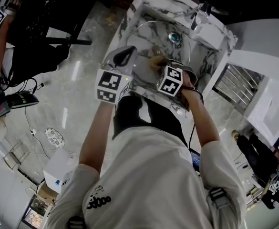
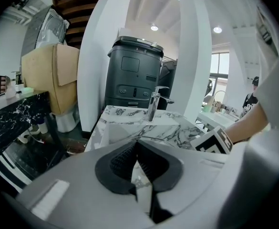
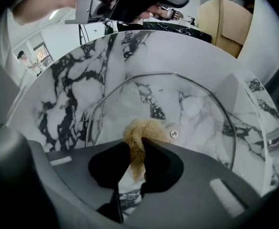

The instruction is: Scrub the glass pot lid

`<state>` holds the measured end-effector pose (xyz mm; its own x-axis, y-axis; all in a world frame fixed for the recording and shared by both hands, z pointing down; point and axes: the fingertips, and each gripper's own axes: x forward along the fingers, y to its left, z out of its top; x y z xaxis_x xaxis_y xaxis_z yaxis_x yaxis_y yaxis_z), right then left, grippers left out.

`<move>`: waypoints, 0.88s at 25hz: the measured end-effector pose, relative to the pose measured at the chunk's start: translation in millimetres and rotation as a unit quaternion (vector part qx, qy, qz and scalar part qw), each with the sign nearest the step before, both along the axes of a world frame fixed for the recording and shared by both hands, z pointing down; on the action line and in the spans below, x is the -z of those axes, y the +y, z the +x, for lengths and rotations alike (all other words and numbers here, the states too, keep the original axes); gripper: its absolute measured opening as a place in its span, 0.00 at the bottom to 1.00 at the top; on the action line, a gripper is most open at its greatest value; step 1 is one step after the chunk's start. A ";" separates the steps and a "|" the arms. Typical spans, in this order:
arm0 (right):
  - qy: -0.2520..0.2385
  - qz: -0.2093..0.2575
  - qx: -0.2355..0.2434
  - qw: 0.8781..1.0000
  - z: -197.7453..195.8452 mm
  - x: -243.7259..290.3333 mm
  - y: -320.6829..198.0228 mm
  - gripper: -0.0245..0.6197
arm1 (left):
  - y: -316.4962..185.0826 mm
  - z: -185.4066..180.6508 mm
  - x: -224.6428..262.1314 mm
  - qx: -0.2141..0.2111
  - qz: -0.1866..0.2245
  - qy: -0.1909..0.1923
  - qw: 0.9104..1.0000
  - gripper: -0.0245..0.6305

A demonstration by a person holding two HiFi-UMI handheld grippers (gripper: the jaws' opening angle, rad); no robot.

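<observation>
The glass pot lid stands tilted in the marble sink. In the right gripper view its underside faces me, with the steel rim and a centre screw. My left gripper is at the lid's left edge, and its jaws look shut on the thin rim. My right gripper is shut on a tan fibrous scrubber, which presses on the glass near the screw. The scrubber shows just ahead of the right gripper's marker cube.
A chrome tap rises at the sink's back edge. Behind it stand a black bin and a cardboard box. Another person works at the far left, and white tables lie to the right.
</observation>
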<state>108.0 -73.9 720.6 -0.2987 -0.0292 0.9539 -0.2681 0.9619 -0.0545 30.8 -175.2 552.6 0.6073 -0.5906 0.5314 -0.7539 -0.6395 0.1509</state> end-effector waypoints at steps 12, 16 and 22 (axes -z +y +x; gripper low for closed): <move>-0.008 -0.036 -0.087 0.995 32.2 0.7 -29.9 0.13 | 0.6 -4.6 2.1 -0.001 -0.002 -0.002 1.000 0.05; -0.041 -0.055 -0.123 0.990 35.7 6.8 -36.9 0.13 | 1.6 -11.9 2.4 0.002 -0.004 -0.004 1.000 0.05; -0.046 -0.036 -0.175 0.983 51.1 3.3 -67.5 0.12 | 2.5 -17.6 2.0 0.006 -0.009 -0.010 1.000 0.05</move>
